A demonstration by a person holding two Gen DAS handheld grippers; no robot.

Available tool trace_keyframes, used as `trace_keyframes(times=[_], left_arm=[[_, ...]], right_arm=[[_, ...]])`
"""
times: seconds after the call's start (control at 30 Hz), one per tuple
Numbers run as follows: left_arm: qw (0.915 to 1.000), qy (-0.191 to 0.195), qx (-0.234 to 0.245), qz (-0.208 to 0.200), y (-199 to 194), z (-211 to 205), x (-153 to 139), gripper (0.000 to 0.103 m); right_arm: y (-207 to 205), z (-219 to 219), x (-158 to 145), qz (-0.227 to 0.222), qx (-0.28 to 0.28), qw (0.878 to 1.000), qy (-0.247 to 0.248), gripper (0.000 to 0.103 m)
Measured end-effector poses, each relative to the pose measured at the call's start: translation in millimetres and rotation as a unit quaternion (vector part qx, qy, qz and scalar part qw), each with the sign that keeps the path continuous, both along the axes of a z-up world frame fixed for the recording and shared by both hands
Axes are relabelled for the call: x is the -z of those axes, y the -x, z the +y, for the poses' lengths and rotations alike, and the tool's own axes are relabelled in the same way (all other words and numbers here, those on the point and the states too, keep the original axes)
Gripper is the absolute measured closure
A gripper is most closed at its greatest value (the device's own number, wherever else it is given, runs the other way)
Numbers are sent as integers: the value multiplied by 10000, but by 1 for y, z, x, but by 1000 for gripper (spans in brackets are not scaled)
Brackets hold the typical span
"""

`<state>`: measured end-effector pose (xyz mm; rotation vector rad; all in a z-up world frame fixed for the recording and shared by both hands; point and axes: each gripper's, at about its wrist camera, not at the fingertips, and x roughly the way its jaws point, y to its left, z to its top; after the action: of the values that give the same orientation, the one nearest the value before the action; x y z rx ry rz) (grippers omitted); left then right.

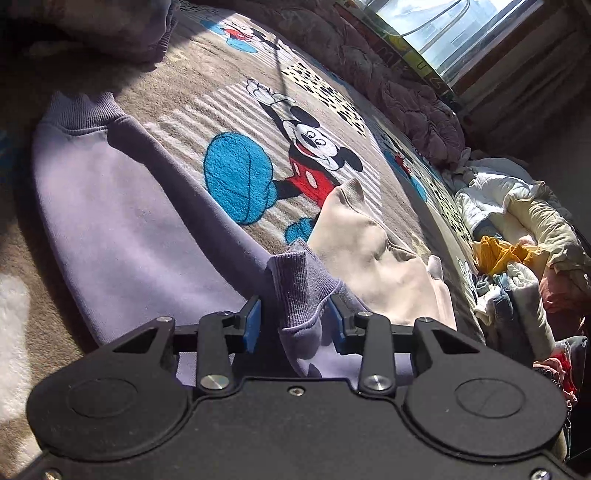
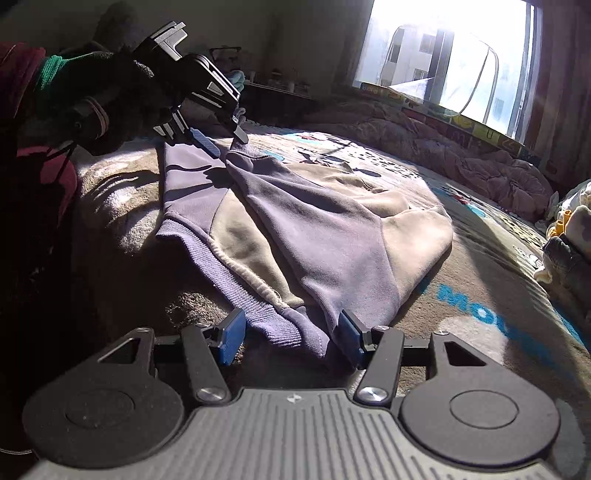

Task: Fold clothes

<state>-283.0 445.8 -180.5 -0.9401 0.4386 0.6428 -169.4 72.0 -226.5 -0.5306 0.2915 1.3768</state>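
Sweatshirt (image 2: 317, 236) lies on the Mickey blanket (image 1: 221, 110); left gripper (image 1: 295, 321) pinches its sleeve cuff (image 1: 299, 291) for folding, right gripper (image 2: 291, 336) gapes around the hem (image 2: 258, 310).

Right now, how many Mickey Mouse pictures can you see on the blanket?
3 in the left wrist view: one big Mickey in the middle beside the blue ball, one far off near the top edge, one partly cut off at the right. Clothes may hide more.

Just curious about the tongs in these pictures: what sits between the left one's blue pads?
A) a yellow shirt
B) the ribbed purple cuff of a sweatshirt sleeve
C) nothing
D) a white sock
B: in the left wrist view the ribbed purple cuff stands between the left tongs' blue pads.
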Motion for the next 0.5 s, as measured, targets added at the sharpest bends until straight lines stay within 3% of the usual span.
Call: trace_keyframes(times=[0.1, 0.27, 0.5], left_arm=[[9999, 53, 99, -56, -9, 2, 1, 89], [9989, -233, 346, -236, -29, -9, -26, 97], [9965, -388, 430, -608, -69, -19, -63, 99]], right_arm=[[-2, -1, -1, 18, 43, 10000, -81, 45], [-10, -1, -5, 210, 113, 9993, -277, 42], [-19, 5, -2, 526, 127, 9983, -236, 40]])
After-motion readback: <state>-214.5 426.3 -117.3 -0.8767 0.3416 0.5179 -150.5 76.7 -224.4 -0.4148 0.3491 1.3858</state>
